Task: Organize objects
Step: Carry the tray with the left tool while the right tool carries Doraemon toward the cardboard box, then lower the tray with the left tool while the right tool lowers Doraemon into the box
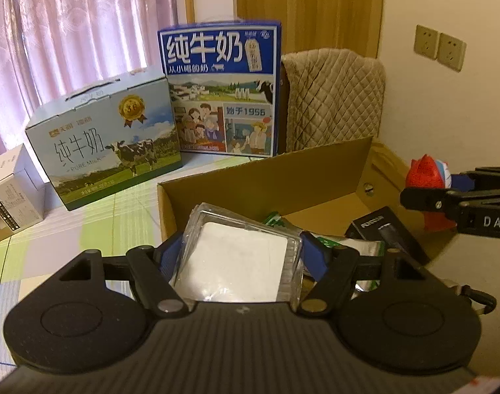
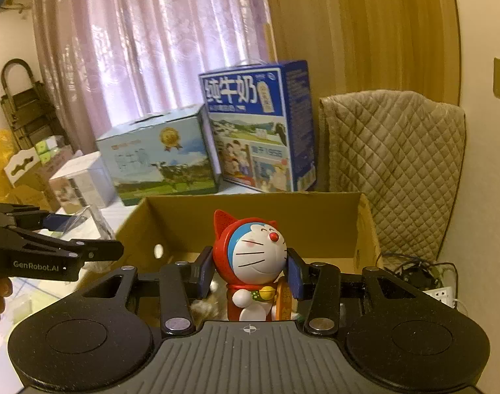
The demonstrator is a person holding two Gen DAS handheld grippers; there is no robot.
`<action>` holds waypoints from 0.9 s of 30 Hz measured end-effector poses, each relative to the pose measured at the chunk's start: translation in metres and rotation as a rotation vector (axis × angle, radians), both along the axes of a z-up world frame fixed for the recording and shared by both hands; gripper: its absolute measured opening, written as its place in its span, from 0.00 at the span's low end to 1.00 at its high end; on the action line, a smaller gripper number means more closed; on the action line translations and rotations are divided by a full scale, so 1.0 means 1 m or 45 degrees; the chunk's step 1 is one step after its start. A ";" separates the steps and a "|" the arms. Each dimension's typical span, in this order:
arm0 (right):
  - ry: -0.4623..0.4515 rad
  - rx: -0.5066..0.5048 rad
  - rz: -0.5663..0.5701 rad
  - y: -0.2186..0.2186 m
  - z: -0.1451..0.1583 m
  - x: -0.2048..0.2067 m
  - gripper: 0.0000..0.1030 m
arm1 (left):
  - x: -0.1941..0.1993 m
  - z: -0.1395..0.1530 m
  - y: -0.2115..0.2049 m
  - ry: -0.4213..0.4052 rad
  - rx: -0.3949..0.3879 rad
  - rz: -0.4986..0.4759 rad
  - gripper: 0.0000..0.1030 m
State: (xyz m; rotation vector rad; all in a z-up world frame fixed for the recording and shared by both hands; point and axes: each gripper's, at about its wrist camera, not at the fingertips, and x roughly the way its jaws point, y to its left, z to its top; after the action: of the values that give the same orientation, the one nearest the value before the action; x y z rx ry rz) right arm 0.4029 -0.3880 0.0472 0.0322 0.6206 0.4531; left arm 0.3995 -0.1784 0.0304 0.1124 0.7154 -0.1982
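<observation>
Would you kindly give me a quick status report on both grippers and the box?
Left gripper shut on clear plastic case. Right gripper shut on cat figurine. Both above open cardboard box; packets and black box already inside. Nothing blocking.

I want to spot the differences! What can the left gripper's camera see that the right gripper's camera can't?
Only the left view shows the clear plastic case held by the left gripper and a black box inside the carton. Only the right view shows the toy's smiling face, held by the right gripper, and a folding ladder. Both show the cardboard carton, both milk boxes and the curtain.
</observation>
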 end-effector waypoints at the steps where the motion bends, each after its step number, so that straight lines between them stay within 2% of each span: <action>1: 0.005 -0.007 -0.003 -0.001 -0.003 0.005 0.41 | 0.005 -0.003 0.000 0.009 0.004 0.001 0.70; 12: 0.112 -0.094 -0.016 -0.001 -0.043 0.055 0.41 | 0.057 -0.034 -0.007 0.107 0.059 0.004 0.70; 27: 0.177 -0.104 -0.007 0.002 -0.063 0.086 0.41 | 0.091 -0.061 -0.018 0.179 0.125 -0.015 0.70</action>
State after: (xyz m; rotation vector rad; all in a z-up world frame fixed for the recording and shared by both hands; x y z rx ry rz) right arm 0.4886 -0.3856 -0.0162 -0.0124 0.7748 0.4218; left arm 0.4905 -0.1963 -0.0310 0.1977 0.8644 -0.1837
